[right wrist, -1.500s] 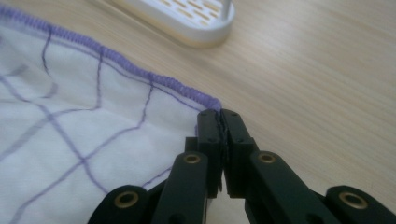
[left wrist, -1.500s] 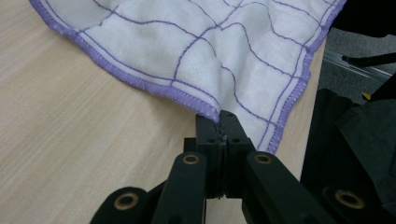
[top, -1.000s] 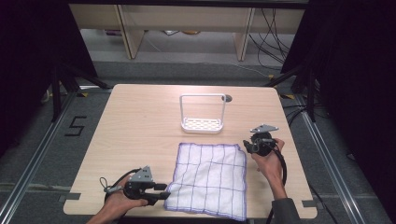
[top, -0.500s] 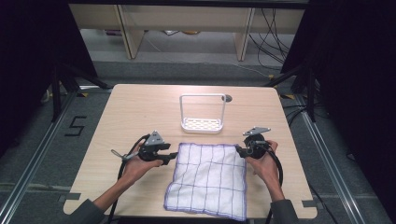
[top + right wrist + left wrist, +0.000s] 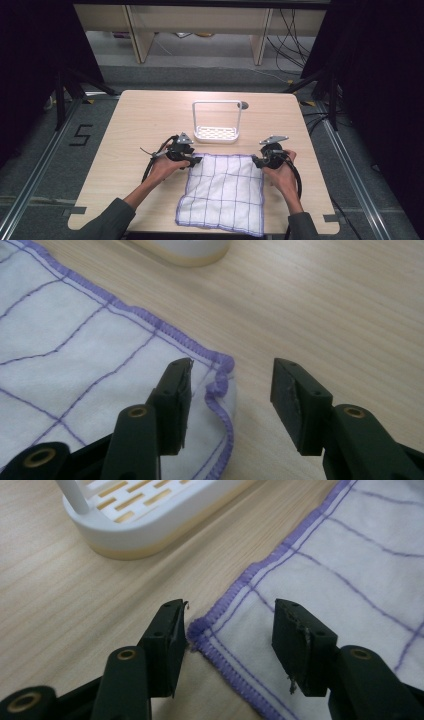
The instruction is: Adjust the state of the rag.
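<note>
The cloth (image 5: 223, 191) is spread flat on the table (image 5: 130, 125), one far corner lying between the parted jaws of the left gripper (image 5: 227, 630), the other between those of the right gripper (image 5: 231, 387). Both pairs of jaws have just been opening, and neither corner is pinched.

White cloth (image 5: 223, 192) with purple grid lines

It lies spread flat on the surface's near half, its far right corner slightly curled up.

cloth (image 5: 350, 580): cut off right | rack (image 5: 185, 250): mostly cut off at the top
</note>
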A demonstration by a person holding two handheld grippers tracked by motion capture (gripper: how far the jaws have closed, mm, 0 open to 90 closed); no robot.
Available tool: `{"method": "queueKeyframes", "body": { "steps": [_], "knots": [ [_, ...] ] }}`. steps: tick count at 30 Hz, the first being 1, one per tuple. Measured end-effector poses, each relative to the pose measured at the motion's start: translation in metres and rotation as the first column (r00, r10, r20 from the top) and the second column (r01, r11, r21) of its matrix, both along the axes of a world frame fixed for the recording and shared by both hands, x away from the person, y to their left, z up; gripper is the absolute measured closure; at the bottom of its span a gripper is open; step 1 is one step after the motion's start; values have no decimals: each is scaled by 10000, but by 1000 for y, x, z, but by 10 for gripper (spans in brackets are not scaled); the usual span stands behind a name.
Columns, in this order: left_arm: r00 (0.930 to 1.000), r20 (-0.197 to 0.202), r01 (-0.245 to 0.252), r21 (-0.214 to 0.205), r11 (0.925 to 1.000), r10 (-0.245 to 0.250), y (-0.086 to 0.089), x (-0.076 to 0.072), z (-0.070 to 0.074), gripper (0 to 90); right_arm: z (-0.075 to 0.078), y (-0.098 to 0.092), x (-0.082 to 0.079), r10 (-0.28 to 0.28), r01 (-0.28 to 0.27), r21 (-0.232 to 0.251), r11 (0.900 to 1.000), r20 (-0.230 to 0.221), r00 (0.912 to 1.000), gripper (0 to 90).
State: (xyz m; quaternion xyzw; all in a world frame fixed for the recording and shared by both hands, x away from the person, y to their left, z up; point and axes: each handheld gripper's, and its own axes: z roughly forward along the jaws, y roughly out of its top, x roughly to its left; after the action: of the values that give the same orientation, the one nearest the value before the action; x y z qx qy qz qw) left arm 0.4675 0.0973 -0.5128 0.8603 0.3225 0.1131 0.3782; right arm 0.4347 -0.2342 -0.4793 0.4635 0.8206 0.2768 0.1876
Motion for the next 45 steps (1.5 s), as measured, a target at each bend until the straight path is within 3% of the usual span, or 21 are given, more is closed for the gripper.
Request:
{"method": "queueKeyframes", "body": {
  "steps": [5, 9, 16, 19, 23, 27, 32, 38, 45],
  "knots": [
    [9998, 183, -94, 132, 9999, 92, -3, 0, -2, 455, -8, 4, 7, -78, 76, -137, 9999, -212, 9997, 493],
    [9996, 256, 109, 163, 9998, -113, -5, -1, -1, 508, -13, 5, 10, -65, 56, -254, 9997, -363, 9993, 520],
    [9981, 1, 619, -167, 9979, -619, -5, -3, -1, 746, -15, 7, 11, 133, -142, -219, 9997, -418, 9990, 619],
    [9977, 106, 678, -159, 9976, -676, -6, -4, -1, 826, -15, 8, 11, 312, -323, -290, 9991, -349, 9989, 662],
    [9971, 267, 719, 8, 9974, -719, -7, -5, -1, 845, -15, 7, 10, 386, -392, -133, 9991, -443, 9983, 758],
    [9967, 463, 660, 20, 9978, -660, -5, -4, 1, 849, -11, 4, 10, 417, -419, -233, 9989, -58, 9991, 863],
    [9967, 605, 555, -172, 9983, -544, 0, -3, 5, 850, -2, 0, 8, 299, -300, 29, 9995, 280, 9992, 874],
    [9968, 702, 410, -389, 9984, -382, 5, -2, 11, 850, 2, 2, 8, 550, -548, -46, 9985, 612, 9966, 875],
    [9965, 804, 291, -552, 9980, -246, 11, 1, 16, 849, 11, 2, 7, 480, -503, 269, 9984, 806, 9956, 874]
  ]
}}
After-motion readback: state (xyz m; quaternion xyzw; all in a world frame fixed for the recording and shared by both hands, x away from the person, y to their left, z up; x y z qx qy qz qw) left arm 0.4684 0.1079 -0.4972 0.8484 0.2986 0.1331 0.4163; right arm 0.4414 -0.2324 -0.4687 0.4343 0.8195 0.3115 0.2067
